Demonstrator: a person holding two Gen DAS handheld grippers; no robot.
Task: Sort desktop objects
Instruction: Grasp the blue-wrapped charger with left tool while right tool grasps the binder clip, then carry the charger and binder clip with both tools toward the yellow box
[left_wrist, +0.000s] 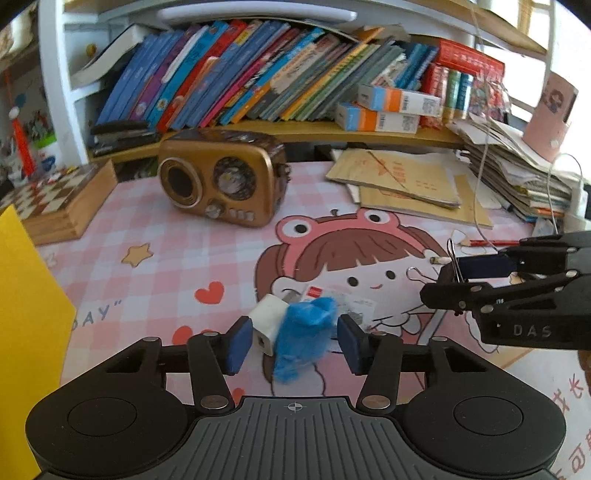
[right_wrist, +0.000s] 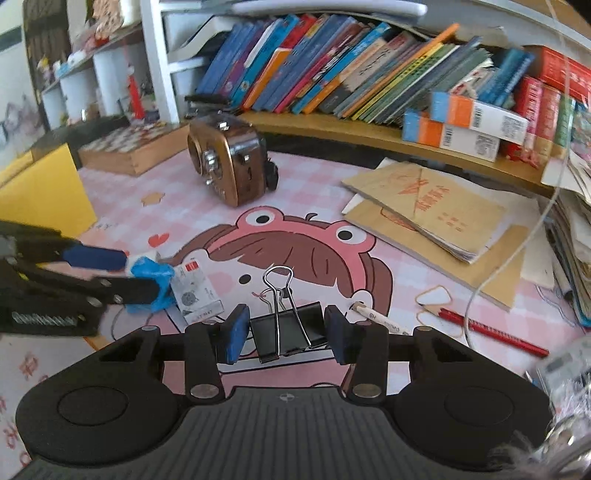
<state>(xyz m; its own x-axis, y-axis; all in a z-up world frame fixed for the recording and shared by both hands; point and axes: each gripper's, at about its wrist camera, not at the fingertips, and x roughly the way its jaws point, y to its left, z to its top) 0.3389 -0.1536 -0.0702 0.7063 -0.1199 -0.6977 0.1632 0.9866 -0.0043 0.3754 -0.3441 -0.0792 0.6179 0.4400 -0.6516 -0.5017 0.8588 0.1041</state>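
My left gripper (left_wrist: 294, 341) is open around a crumpled blue piece (left_wrist: 304, 336) and a white charger block (left_wrist: 267, 322) on the pink cartoon desk mat (left_wrist: 155, 266); the pads do not press them. My right gripper (right_wrist: 286, 334) is open around a black binder clip (right_wrist: 286, 330) standing on the mat, its wire handles up. The right gripper also shows in the left wrist view (left_wrist: 480, 280) and the left gripper in the right wrist view (right_wrist: 122, 273). A small printed card (right_wrist: 195, 291) lies beside the blue piece.
A brown retro radio (left_wrist: 221, 177) stands at the back. A chessboard box (left_wrist: 55, 199) and a yellow box (left_wrist: 26, 314) are at left. Brown notebooks (right_wrist: 436, 206), a red pencil (right_wrist: 491, 330), a white pencil (right_wrist: 376, 317), a rubber band (right_wrist: 436, 299) and paper stacks lie at right. A bookshelf (left_wrist: 258, 74) runs behind.
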